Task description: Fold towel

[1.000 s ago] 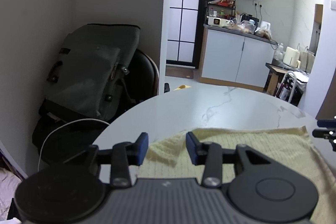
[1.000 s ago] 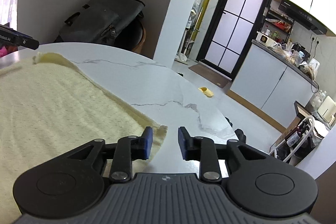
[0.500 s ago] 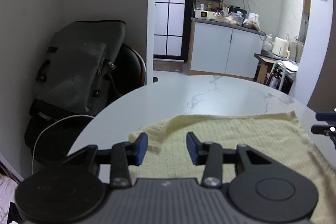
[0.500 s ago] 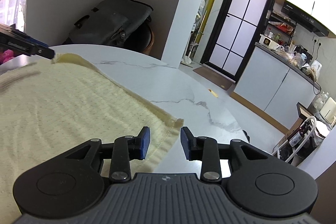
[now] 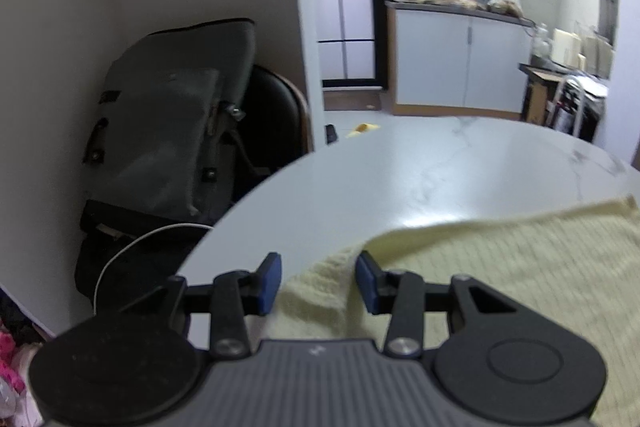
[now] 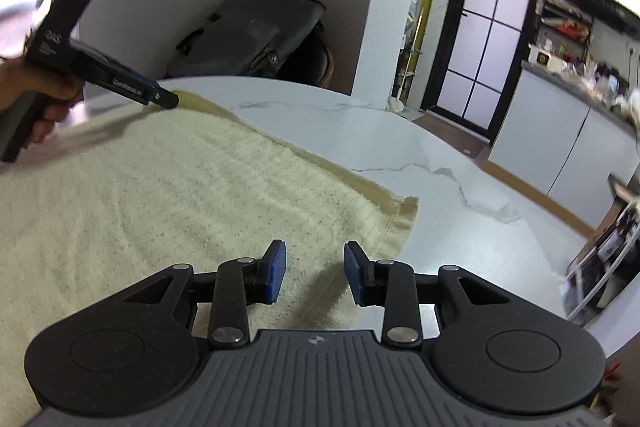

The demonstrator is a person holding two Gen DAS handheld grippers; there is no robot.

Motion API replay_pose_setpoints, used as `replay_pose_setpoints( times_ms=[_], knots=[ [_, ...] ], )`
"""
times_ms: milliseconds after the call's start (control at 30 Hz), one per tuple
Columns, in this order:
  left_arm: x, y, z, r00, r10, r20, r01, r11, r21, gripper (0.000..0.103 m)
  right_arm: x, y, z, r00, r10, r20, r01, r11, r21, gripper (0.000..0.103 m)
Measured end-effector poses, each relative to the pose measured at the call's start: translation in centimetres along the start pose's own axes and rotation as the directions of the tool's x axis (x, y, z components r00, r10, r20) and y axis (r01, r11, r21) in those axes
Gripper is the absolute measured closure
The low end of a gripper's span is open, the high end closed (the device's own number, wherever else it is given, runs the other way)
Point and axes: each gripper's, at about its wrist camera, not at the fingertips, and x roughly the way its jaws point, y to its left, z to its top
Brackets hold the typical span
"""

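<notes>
Towel (image 6: 168,187), pale yellow, spread flat on the round marbled tabletop (image 5: 440,179), far edge running across both views. We have the left claw (image 5: 318,279) over the towel's far left corner, which rides up in a small hump between the blue pads; jaws part-open, pads not pressing the cloth, nothing held. Right claw (image 6: 314,273) sits over the towel just inside its far right corner (image 6: 404,211), jaws likewise part-open, empty, cloth below and between them.

Seen from the right wrist view, the left claw's tip is at the far corner, a hand (image 6: 44,99) on its handle.

Step in hand, as we judge it: take both far corners for the first fold. To do it well, we should lower each claw until one pad slides under the hem, close on the corner itself rather than mid-cloth, and match the two grips so the edge lifts straight. The right claw looks set a little inboard; nudging outward would help.

Backpack (image 5: 172,115) on chair beyond, clear of the work.
</notes>
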Motion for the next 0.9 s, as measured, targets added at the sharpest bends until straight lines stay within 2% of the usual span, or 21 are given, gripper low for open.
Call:
replay_pose_setpoints(
  times_ms=[367, 667, 900],
  knots=[
    [0.1, 1.6, 0.0, 1.0, 0.01, 0.001, -0.01, 0.999, -0.042, 0.059, -0.1, 0.0, 0.1, 1.0, -0.007, -0.008, 0.007, 1.0, 0.003, 0.067],
    [-2.1, 1.5, -1.3, 0.999, -0.053, -0.001, 0.052, 0.989, -0.136, 0.059, -1.2, 1.2, 1.3, 1.0, -0.016, -0.023, 0.015, 1.0, -0.017, 0.067],
    [-5.2, 0.9, -2.5, 0.996, -0.084, 0.021, 0.086, 0.989, -0.124, 0.059, -3.3, 2.0, 0.4, 0.998, -0.045, -0.036, 0.045, 0.999, -0.005, 0.067]
  ],
)
